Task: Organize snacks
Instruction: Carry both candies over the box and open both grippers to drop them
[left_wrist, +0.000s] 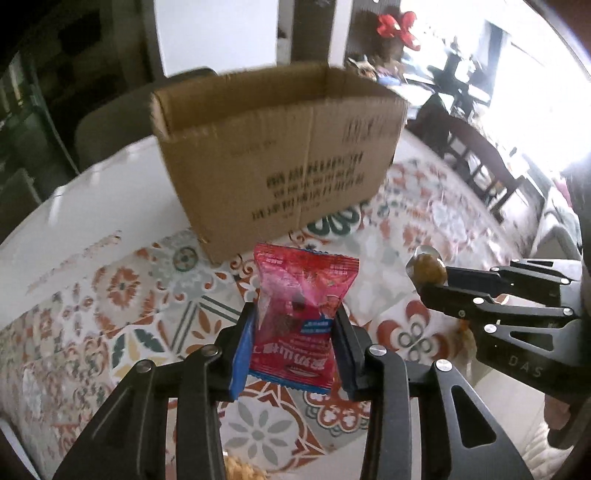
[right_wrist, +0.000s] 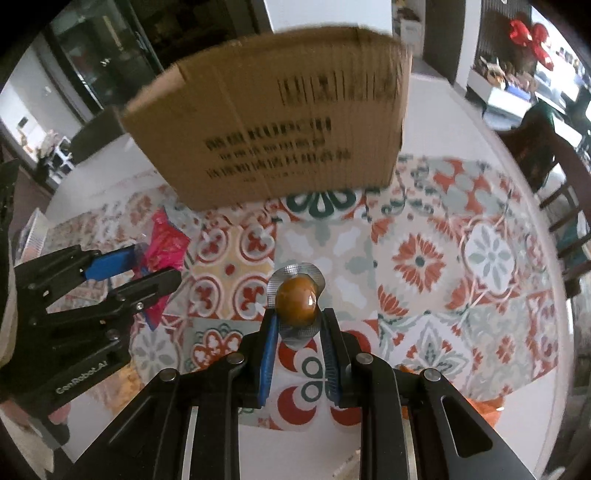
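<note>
The red snack packet sits pinched between the fingers of your left gripper, held by its lower half while the upper half stands free above the fingertips. Your right gripper is clamped on a brown egg-shaped snack in a clear blister pack, caught by the foil rim at the bottom (a thin hold, judging by how little of the pack lies between the pads). Ahead of both claws, beyond their fingertips, stands the open cardboard box on the patterned tablecloth.

The risks from here: the box wall rises above both claws' line of view, so if you push forward without lifting, the packet or the blister will likely strike the cardboard and shove the box back or twist the item loose. The blister may pivot or slip from its rim grip on a quick move. The two claws are near each other, so converging on the opening together could make them collide.
</note>
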